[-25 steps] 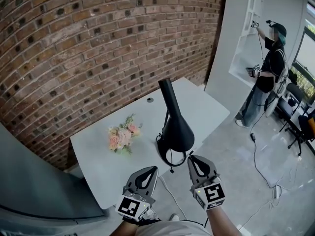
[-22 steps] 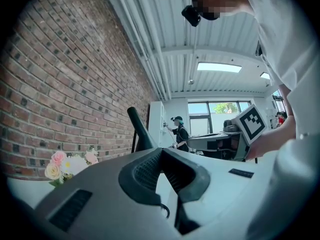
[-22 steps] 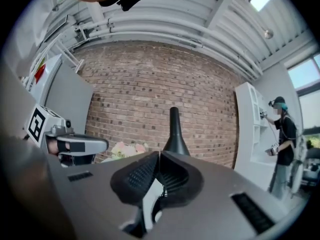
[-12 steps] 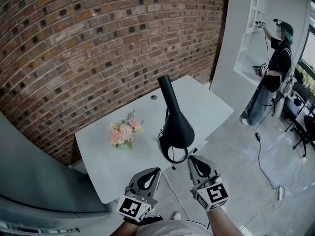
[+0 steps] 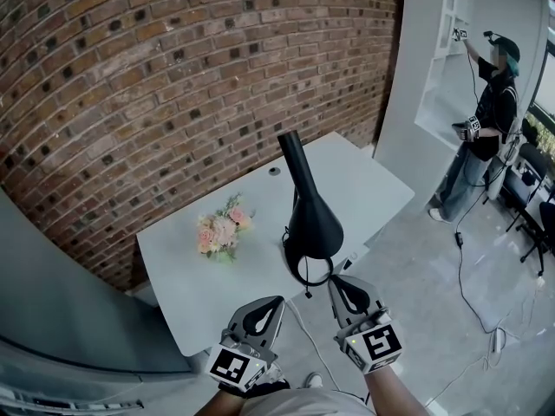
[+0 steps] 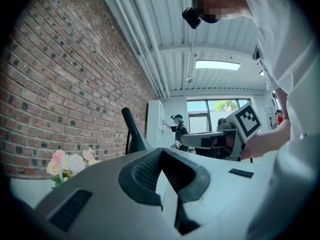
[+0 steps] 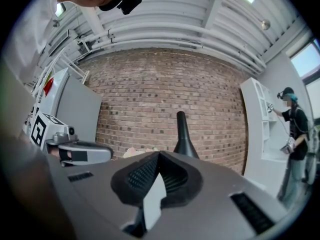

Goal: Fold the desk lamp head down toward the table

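The black lamp (image 5: 310, 224) stands on the white desk (image 5: 373, 189), just ahead of the right fingers (image 5: 340, 284) and ahead and a little to the right of the left fingers (image 5: 267, 303). Its narrow end points steeply up in front of the brick wall (image 5: 173, 76). Its wide, rounded part sits low, near the desk edge closest to the fingers. It is not folded down toward the desk. A dark cord (image 5: 305, 291) hangs over that edge, between the lamp and the right fingers.

Both pairs of fingers are pressed together with nothing between them. This shows in the left gripper view (image 6: 165, 156) and the right gripper view (image 7: 159, 159). Both are held level in the air short of the desk and touch nothing.

A small bunch of flowers (image 5: 221, 232) lies ahead and to the left of the left fingers, well apart from the lamp. Another person (image 5: 486, 120) stands far off to the right of the right fingers, by white shelves.

The main risk, as I judge it, is the lamp's place near the edge. A push on the tall end without steadying the bottom could tip or slide the whole lamp off toward the fingers. The smooth, tapering surface could let closed fingers skid off it. The hanging cord could catch a finger and drag the lamp.
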Action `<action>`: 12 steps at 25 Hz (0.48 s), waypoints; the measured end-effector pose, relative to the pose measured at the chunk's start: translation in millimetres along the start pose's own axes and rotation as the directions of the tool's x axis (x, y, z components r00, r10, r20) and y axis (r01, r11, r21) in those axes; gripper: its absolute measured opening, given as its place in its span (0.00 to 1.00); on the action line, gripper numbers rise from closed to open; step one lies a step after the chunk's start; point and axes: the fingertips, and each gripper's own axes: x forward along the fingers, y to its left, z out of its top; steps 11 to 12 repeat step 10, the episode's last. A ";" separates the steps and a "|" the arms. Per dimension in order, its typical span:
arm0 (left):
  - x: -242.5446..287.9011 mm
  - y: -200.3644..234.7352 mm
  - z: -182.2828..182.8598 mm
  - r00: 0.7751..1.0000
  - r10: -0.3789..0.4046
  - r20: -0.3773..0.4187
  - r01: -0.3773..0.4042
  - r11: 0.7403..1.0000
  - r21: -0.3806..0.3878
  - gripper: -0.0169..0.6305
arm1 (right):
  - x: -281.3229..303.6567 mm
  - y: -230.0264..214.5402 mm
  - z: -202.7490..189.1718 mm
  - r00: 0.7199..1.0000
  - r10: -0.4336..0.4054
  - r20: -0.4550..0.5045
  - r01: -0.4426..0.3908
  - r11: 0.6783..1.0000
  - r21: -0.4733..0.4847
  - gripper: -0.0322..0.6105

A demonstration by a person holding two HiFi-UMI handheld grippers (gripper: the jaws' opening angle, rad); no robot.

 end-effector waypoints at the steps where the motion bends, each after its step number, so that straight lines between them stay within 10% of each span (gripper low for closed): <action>1: 0.0 -0.7 -0.4 1.000 -0.002 -0.002 0.002 1.000 -0.003 0.04 | -0.8 -0.3 0.5 1.000 -0.001 -0.001 0.001 1.000 -0.001 0.08; 12: -1.8 0.1 -1.0 1.000 -0.007 0.007 0.008 1.000 -0.010 0.04 | -2.1 3.8 -0.2 1.000 -0.004 -0.006 0.004 1.000 -0.001 0.08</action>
